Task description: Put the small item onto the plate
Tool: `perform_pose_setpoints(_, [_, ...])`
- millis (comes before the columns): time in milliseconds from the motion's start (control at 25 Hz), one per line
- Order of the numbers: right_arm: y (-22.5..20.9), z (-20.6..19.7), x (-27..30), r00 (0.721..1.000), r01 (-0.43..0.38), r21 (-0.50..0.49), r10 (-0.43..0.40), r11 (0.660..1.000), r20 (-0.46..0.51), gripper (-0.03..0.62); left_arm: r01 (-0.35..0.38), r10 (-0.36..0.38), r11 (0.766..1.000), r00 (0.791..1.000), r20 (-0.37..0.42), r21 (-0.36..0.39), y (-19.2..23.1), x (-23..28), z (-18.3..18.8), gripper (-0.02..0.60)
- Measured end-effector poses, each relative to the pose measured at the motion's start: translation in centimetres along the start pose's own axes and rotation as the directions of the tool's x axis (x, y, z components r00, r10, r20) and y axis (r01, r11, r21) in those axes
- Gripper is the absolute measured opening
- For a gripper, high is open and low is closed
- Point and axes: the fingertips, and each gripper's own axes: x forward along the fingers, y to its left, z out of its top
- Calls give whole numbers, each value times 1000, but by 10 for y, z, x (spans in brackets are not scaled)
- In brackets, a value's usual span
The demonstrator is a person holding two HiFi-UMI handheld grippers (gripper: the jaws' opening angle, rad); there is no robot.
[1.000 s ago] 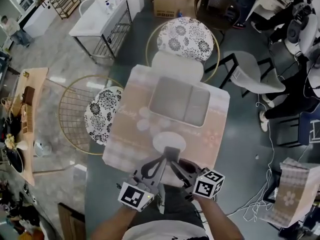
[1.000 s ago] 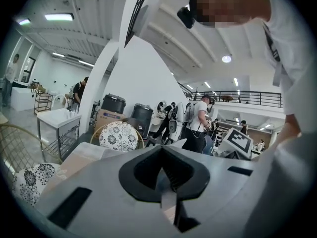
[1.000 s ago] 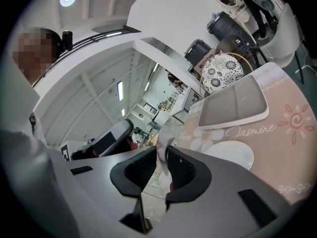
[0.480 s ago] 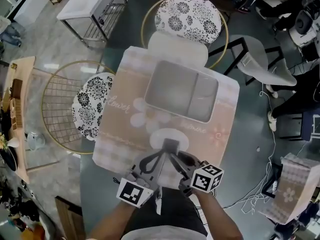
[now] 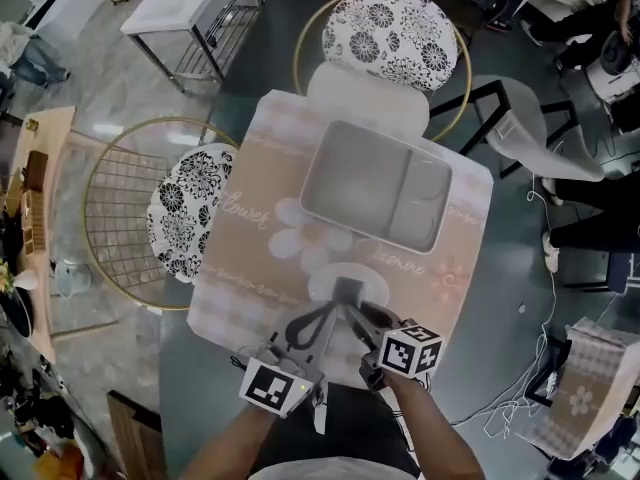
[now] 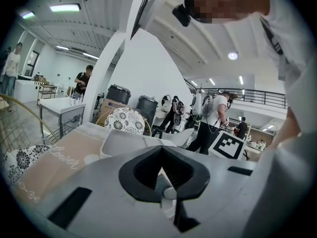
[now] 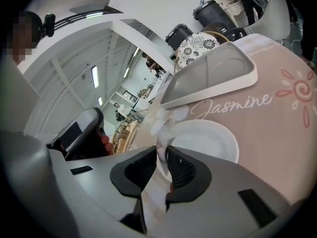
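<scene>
Head view: both grippers are low over the near edge of the bench, which has a pink printed cloth on it.

- **Left gripper** and **right gripper** angle in toward each other, and their tips meet at one spot.
- **Small item** is a thin pale-grey piece held up at that meeting point. It sits over the round white plate, and I cannot tell whether it touches the plate.
- **Right gripper view:** the jaws are closed down to a narrow slit. A thin whitish strip of the small item is pinched between the ribbed pads and sticks up past the tips. The plate lies just beyond the jaws, beside the "Jasmine" print.
- **Left gripper view:** the jaws are drawn together at the tips, with a pale sliver caught in the gap. It looks like the same item.
- **Divided tray** is white-grey with two compartments. It sits further back on the cloth, apart from the plate.
- **Chairs:** two gold wire chairs with floral cushions stand at the bench, one on the left and one on the far side.
</scene>
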Motion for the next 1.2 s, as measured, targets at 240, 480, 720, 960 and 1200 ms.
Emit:
perform_pose_setpoints(240, [-9, -2, 12, 999, 31, 5, -31, 1000, -30, 74, -17, 17, 1000, 1000, 1, -12, 5, 1, -5, 3])
perform_pose_setpoints(480, [-21, -1, 17, 993, 104, -11, -105, 994, -54, 75, -27, 27, 1000, 1000, -4, -8, 10, 7, -11, 3])
perform_pose_setpoints(720, [-26, -2, 17, 977, 183, -137, -196, 973, -85, 91, -37, 36, 999, 999, -26, -22, 12, 16, -27, 3])
perform_pose_setpoints(960, [-32, -4, 13, 954, 254, -235, -283, 938, -99, 124, -30, 30, 999, 999, -31, -13, 9, 17, -29, 3])
perform_pose_setpoints(1200, [-31, 0, 3, 940, 296, -270, -329, 916, -86, 144, -30, 30, 1000, 999, -24, 1, 4, 9, -28, 3])
